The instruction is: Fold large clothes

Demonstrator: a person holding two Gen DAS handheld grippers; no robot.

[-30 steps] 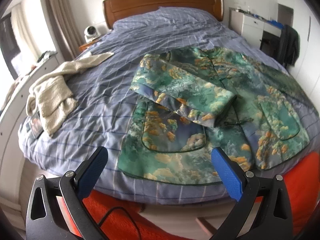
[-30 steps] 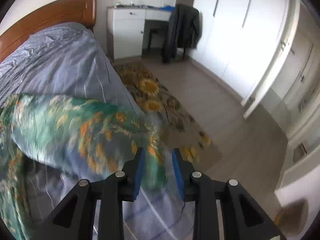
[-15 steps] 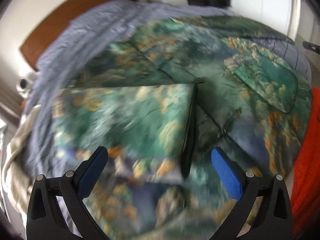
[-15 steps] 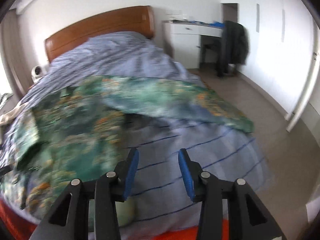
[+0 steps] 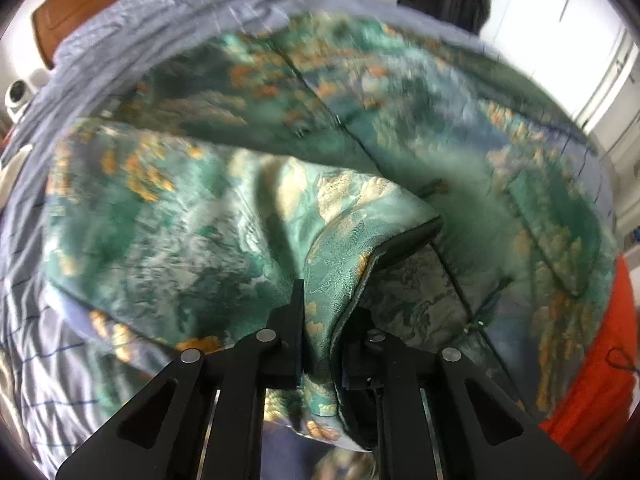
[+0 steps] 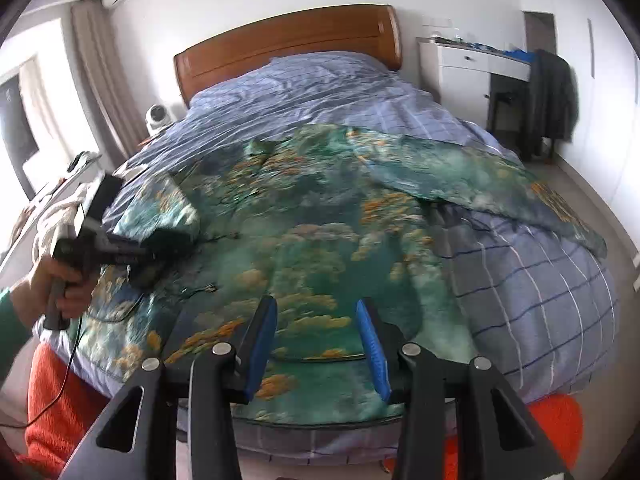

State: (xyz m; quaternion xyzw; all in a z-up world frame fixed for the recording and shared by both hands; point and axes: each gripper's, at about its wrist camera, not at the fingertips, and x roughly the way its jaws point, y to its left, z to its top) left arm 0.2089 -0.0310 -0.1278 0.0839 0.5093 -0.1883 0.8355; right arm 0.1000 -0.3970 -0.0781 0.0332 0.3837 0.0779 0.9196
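A large green jacket with orange and white print lies spread on the bed. Its left sleeve is folded across the body. My left gripper is shut on the cuff end of that sleeve; it also shows in the right wrist view, held by a hand at the jacket's left side. My right gripper is open and empty, above the jacket's hem near the bed's front edge. The right sleeve lies stretched out toward the bed's right side.
The bed has a blue checked cover and a wooden headboard. An orange rug lies on the floor in front. A white desk and a chair with a dark coat stand at the right. A cream garment lies at the left.
My left gripper has moved in from the bed's foot and closed on the folded sleeve's end. My right gripper has let go of the right sleeve, opened wider and swung toward the hem.
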